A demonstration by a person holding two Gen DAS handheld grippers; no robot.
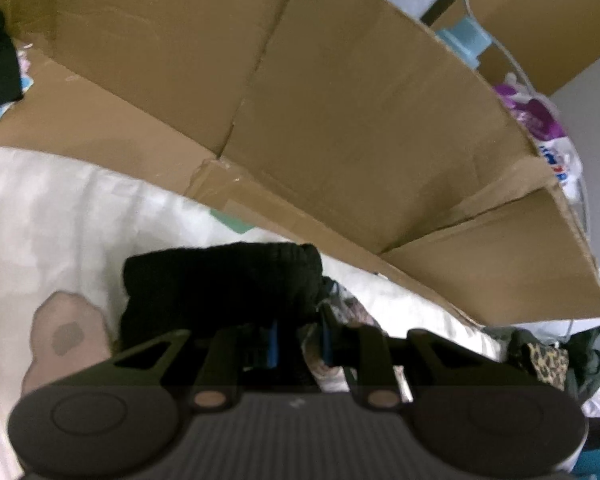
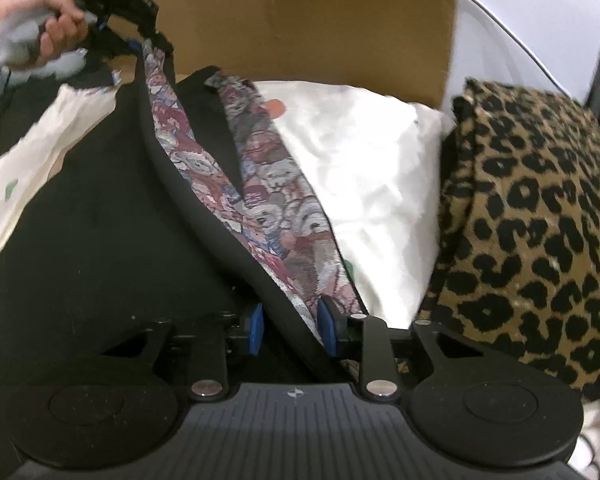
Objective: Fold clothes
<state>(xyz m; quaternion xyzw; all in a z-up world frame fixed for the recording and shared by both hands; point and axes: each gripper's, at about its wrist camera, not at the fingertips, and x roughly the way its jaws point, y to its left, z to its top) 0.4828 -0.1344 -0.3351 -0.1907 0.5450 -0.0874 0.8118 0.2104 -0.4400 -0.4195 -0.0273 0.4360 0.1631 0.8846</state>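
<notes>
1. The black garment [image 2: 100,208], with its band of patterned tapestry trim [image 2: 268,200], was stretched between the two tools, its bulk draped over a cream-white bedcover [image 2: 372,152].
2. The right hand-held gripper [image 2: 290,326] was clamped on the near edge of the garment, the black hem and patterned band running straight between its blue pads [image 2: 255,325].
3. The left hand-held gripper [image 1: 298,342] pinched the far end; from its own camera a bunched black fold [image 1: 220,280] and a scrap of the trim sat at its blue pads [image 1: 273,344], jaws closed in on the cloth.
4. From the right camera, that left tool showed at upper left, gripped by a person's hand [image 2: 56,32], with the cloth rising to it.
5. A leopard-print cloth [image 2: 540,220] lay just beside the garment on the right, on the bedcover.
6. A flattened cardboard box [image 1: 320,112] stood behind the bedding, leaning across the back.
7. A purple-and-white plastic bag [image 1: 540,120] sat beyond the cardboard's right edge.
</notes>
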